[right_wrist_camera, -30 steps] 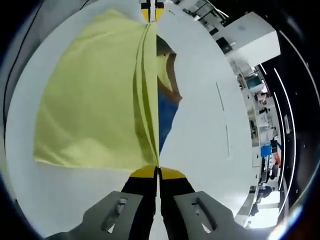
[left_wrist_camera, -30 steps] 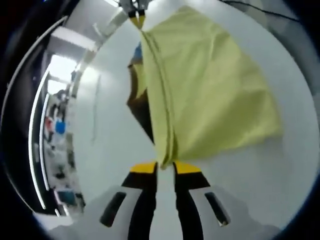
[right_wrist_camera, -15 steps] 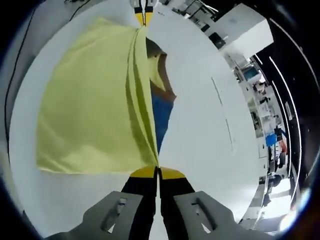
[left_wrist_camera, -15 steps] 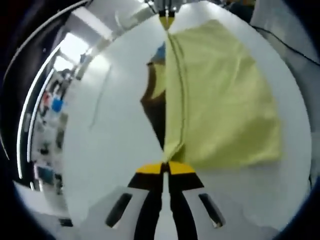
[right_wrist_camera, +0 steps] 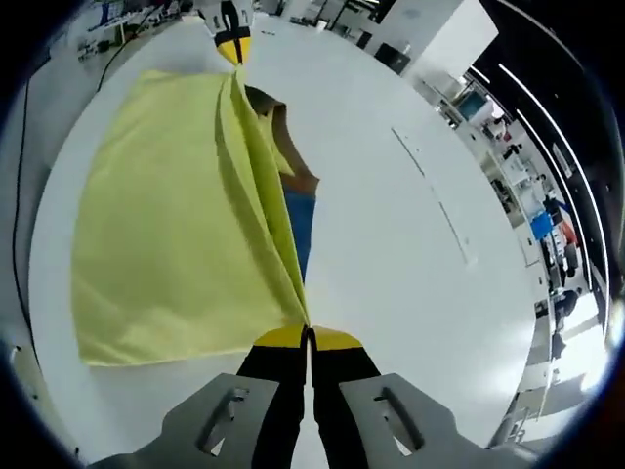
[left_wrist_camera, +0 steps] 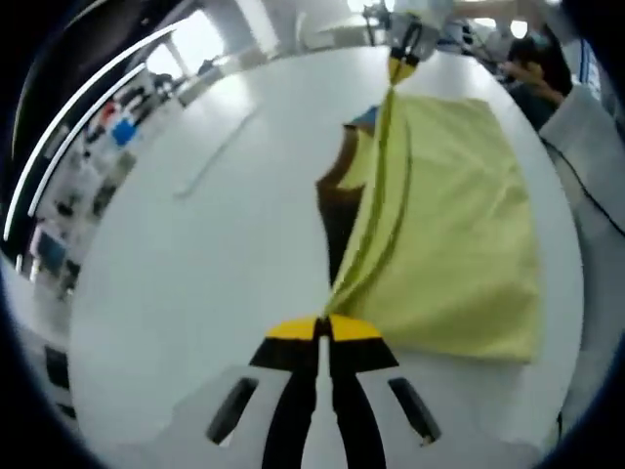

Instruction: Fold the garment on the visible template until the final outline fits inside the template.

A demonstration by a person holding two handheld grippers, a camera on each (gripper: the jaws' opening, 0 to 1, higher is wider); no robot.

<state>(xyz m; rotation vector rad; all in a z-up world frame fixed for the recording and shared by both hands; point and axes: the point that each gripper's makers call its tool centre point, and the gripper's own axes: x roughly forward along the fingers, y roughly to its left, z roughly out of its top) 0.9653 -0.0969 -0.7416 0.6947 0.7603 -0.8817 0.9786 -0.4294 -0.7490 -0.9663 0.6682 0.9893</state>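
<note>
A yellow garment hangs stretched between my two grippers above a white table. My left gripper is shut on one end of its folded top edge. My right gripper is shut on the other end and appears far off in the left gripper view as the right gripper. The left gripper sits at the top of the right gripper view. The yellow garment drapes down to the table. Beneath it lies a brown and blue template, partly covered; the template shows beside the fold.
The white table has free room on the side away from the cloth. Shelves and equipment stand beyond the table edge. A person sits at the far side. A dark cable runs along the table rim.
Both views have tilted and the cameras have moved; the garment stays taut between the shut grippers. More of the room beyond the table shows now.
</note>
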